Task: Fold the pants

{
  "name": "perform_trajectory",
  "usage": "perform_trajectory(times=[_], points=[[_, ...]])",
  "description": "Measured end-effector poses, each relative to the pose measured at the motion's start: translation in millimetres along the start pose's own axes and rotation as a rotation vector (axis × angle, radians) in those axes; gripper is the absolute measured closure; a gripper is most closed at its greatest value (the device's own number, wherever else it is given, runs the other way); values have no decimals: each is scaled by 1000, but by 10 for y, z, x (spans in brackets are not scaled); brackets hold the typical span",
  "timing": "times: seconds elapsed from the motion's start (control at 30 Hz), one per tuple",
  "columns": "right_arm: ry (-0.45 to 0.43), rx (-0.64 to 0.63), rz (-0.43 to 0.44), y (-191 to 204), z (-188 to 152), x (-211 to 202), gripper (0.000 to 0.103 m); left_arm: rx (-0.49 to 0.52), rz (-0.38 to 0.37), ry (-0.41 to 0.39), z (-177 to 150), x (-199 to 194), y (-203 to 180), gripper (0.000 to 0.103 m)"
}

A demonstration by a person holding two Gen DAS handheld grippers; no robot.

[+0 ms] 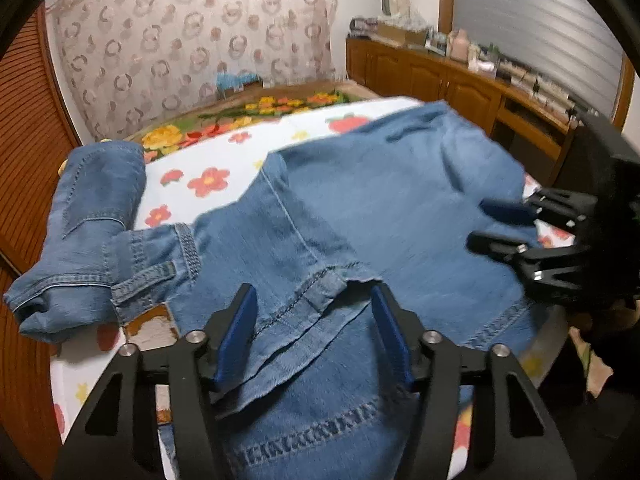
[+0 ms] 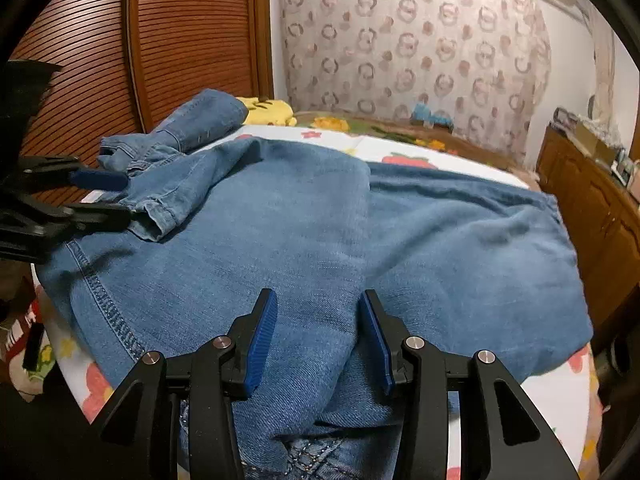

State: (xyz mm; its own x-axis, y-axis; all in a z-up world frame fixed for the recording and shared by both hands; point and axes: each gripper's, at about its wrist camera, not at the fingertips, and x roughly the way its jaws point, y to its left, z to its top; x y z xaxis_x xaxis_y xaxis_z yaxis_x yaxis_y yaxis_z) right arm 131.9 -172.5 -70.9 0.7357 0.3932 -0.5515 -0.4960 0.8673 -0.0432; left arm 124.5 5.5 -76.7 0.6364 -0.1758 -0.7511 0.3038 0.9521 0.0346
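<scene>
Denim pants (image 1: 360, 200) lying partly folded across a floral-sheeted bed (image 1: 208, 168), both claws hovering wide and holding nothing.

The left claw (image 1: 314, 332) is straddling a hemmed leg end; the right claw (image 2: 316, 336) is poising over the broad panel. The long axis is running left to right, the near bed edge is lying close, and open sheet is lying beyond.

Pants (image 1: 360, 208): waistband cut off by bottom edge.
Sideboard clutter (image 1: 460, 46): blurred, unidentifiable.
Bedsheet (image 1: 192, 184): mostly hidden under denim.
</scene>
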Motion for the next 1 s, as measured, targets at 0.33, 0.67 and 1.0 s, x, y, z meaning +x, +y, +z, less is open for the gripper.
perform_trajectory(times=[0.33,0.67,1.0], points=[[-9,11,6,-13,-66,-49,58,-45,59,-58,82,-134,220,88],[-4,20,12,-41,-57,-42,58,-158,162,-100,176,-392,997,88],[1,23,14,-65,-48,-23,58,-239,225,-45,56,-255,1448,69]])
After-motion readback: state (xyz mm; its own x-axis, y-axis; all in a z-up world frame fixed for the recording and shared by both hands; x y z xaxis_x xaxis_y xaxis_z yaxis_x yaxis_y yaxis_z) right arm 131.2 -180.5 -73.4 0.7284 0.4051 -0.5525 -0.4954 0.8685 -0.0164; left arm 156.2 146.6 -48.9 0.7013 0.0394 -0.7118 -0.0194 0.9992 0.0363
